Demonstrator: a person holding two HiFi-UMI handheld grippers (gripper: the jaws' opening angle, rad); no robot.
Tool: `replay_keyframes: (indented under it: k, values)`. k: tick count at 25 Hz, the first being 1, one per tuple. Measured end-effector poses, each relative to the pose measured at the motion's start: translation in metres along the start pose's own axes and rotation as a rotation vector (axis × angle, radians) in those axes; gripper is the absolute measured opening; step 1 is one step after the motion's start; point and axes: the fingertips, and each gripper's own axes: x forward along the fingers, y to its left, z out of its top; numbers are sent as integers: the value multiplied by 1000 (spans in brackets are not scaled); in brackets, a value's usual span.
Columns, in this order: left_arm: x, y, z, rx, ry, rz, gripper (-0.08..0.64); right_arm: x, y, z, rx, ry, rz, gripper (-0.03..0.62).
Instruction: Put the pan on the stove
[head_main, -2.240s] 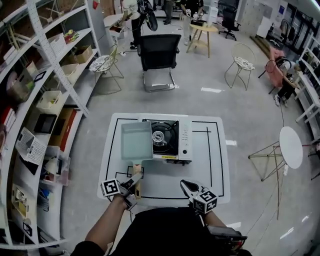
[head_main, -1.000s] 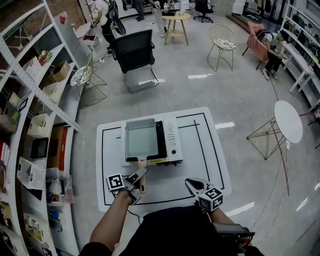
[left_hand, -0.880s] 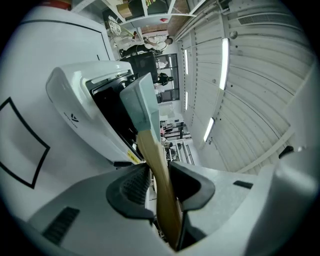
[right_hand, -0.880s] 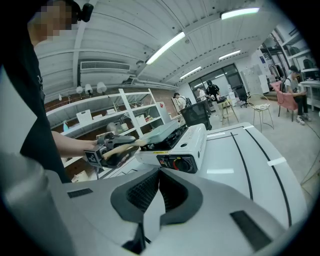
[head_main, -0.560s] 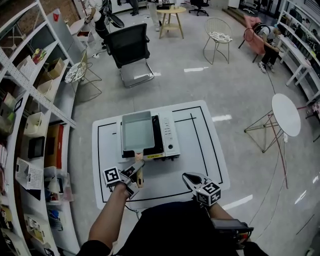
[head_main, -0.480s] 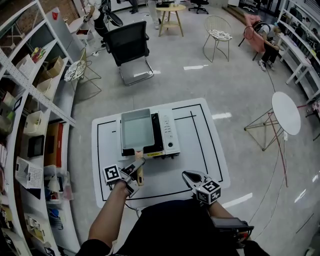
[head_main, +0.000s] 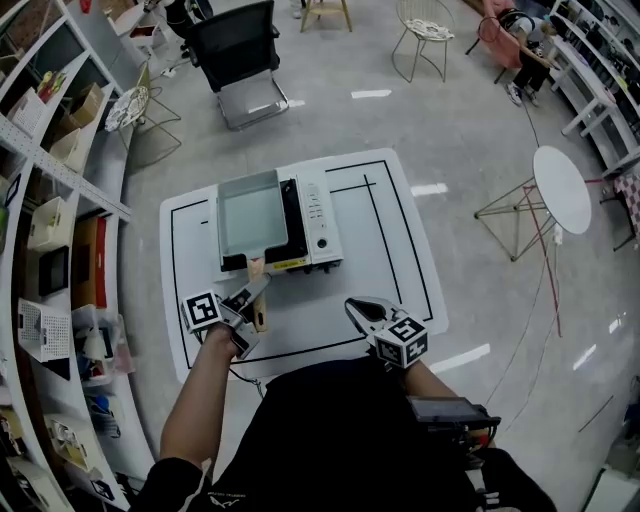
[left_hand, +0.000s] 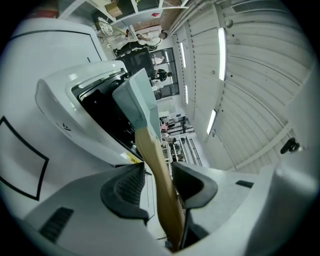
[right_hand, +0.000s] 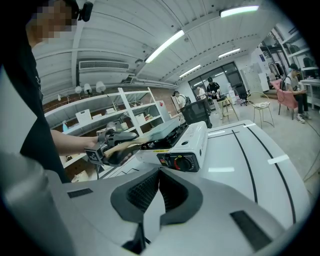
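Note:
The pale grey-green square pan (head_main: 250, 215) rests on the white portable stove (head_main: 318, 215), over its black burner well. Its wooden handle (head_main: 256, 272) points toward me. My left gripper (head_main: 256, 292) straddles that handle; in the left gripper view the handle (left_hand: 157, 170) runs between the jaws, which are opening, with a slit showing beside the left pad. Pan (left_hand: 135, 95) and stove (left_hand: 65, 115) fill that view ahead. My right gripper (head_main: 352, 306) hovers over the table's near edge, shut and empty (right_hand: 160, 187), with the stove (right_hand: 180, 142) ahead to its left.
The stove stands on a white table (head_main: 390, 260) marked with black lines. Shelving (head_main: 60, 200) with boxes runs along the left. A black office chair (head_main: 235, 50) and a round white side table (head_main: 562, 188) stand on the floor beyond.
The pan moved right, from beside the burner onto the stove, with the left gripper at its handle. For the last second it has stayed there. The right gripper has hardly moved.

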Motion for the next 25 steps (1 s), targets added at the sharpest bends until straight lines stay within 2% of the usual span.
replay_keyframes:
  k: [4,8,13,16,18,20,22,25]
  values:
    - [-5,-10,9,40,-16,-18,190,9,6,9,-7,4,17,26]
    - [-6,-13,4,116,4,3,201,7,7,13,-8,8,18,26]
    - [-13,-22,9,173,-40,19,222,8,9,16,-6,15,25,26]
    - [-25,-18,13,289,-44,77,232,10,11,16,-10,20,33,26]
    - [-31,-17,14,340,-46,101,233,11,12,16,-14,24,39,26]
    - [-35,-19,13,338,-59,106,233,12,13,17,-20,27,46,26]
    - [-38,-22,9,291,-82,93,233,14,15,19,-27,29,56,26]
    - [-47,-20,12,329,-101,131,233,17,17,22,-41,31,72,26]
